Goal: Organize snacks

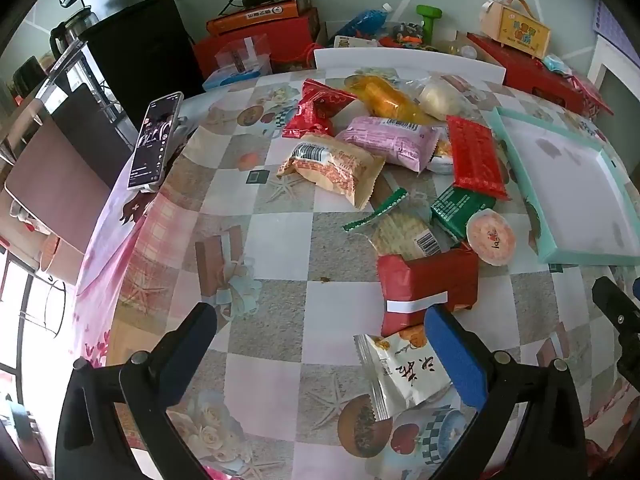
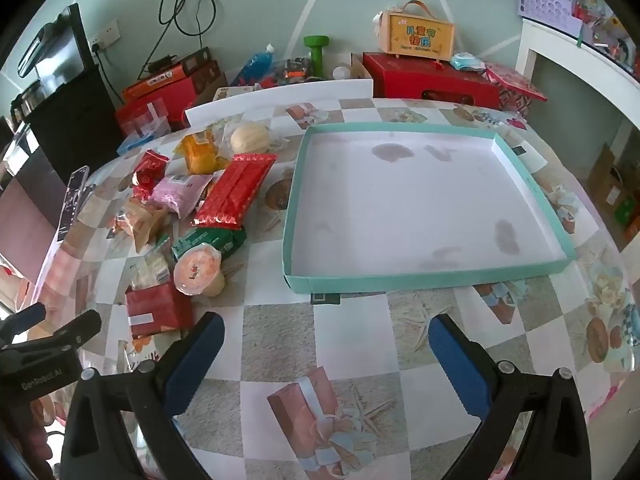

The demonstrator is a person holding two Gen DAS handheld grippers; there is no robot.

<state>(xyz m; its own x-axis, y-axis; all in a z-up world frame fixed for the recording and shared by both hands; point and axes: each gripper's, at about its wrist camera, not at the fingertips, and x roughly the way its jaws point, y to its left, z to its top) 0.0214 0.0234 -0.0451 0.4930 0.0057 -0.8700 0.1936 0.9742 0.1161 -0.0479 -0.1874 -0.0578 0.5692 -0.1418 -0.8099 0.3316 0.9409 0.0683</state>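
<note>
Both claws hover spread and empty over the patterned table as I start sorting: my left claw hangs over the near end of the snack heap, its right pad just beside a white packet with black characters and a red wrapped block, while my right claw faces the teal-rimmed tray, which holds nothing yet. The rest of the heap lies left of the tray, touching and overlapping: a round sealed cup, a green packet, a long red pack, a pink packet, a tan barcode packet, an orange bag and a pale bun. I judge the white packet the sensible first pick, being nearest and lying apart from the tangle; I would straddle its narrow width, keep clear of the red block's edge, close gently so the contents are not crushed, and carry it to a far corner of the tray so later items fit in rows. The packet's right side is hidden behind my claw's pad, a cracker pack is half buried, and most label print is too small to read. A phone stands at the table's left edge, well apart
</note>
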